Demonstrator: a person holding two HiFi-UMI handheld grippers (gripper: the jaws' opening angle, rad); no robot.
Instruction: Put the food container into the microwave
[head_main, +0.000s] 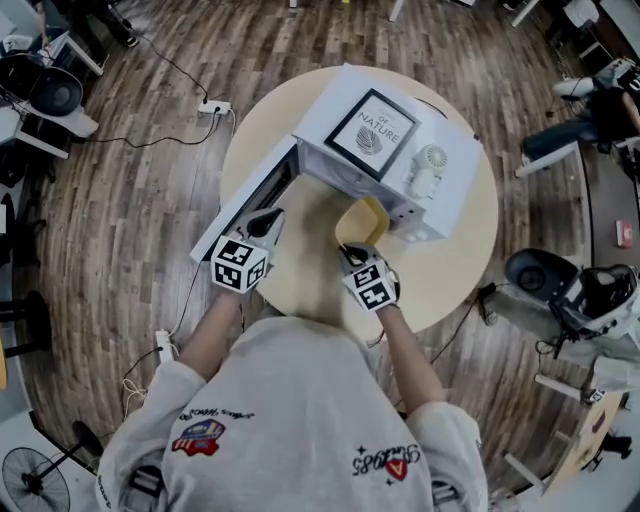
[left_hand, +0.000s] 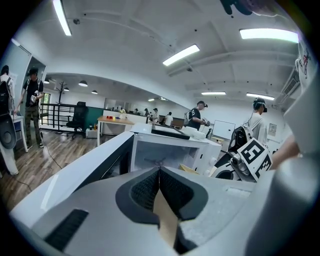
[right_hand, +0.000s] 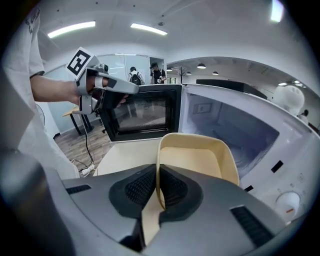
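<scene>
Right gripper (right_hand: 158, 175): clamped on container (right_hand: 192, 156) rim.
Left gripper (left_hand: 159, 175): closed, empty, by door (left_hand: 95, 160).
Risk: tipping or clipping microwave (right_hand: 235, 125) opening, from thin one-sided grip.

White microwave (head_main: 322, 112) stands on round wooden table (head_main: 300, 275), door (head_main: 245, 205) open leftward; beige food container (head_main: 362, 222) before its opening; framed print (head_main: 372, 134) and small fan (head_main: 428, 168) on top.

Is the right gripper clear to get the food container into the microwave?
Probably yes: the door stands wide open, the cavity looks empty, and the right gripper, shut on the rim of the food container, faces the opening. The left gripper is off by the door.
</scene>
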